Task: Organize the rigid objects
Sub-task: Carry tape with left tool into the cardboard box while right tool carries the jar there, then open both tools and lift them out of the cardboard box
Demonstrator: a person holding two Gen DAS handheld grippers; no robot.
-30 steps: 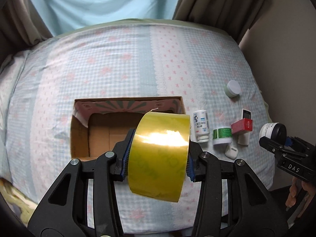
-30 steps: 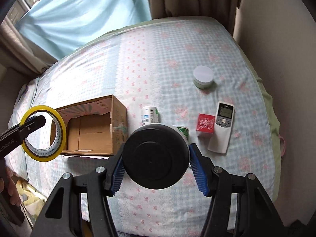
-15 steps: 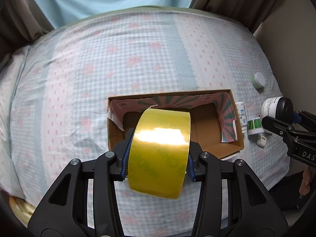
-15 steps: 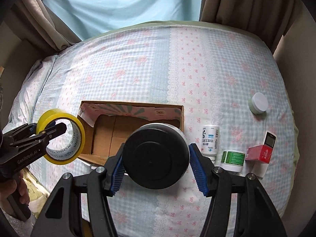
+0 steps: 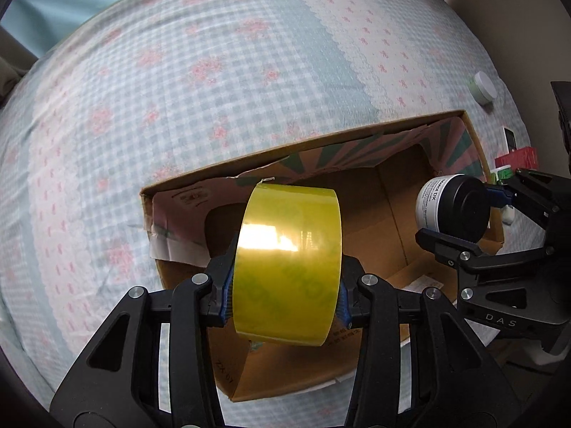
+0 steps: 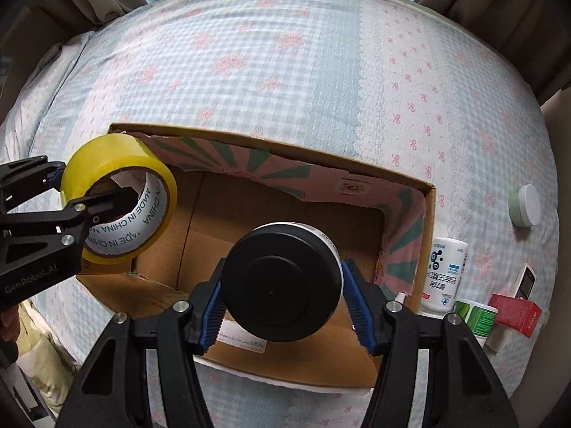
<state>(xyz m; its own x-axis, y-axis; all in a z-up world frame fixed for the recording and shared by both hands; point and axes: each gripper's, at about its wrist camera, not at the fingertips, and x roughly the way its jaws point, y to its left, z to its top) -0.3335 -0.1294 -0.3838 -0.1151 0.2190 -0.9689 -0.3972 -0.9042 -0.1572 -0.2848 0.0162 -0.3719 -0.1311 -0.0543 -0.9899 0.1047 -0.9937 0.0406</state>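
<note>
Both claws are hanging loaded directly above the open cardboard box (image 6: 200, 210) on the bed (image 6: 285, 64): the left claw (image 5: 285, 285) is clamping the yellow tape roll (image 5: 289, 264) over the box's left half, and the right claw (image 6: 282, 296) is gripping the black-lidded jar (image 6: 282, 285) over its right half.
</note>
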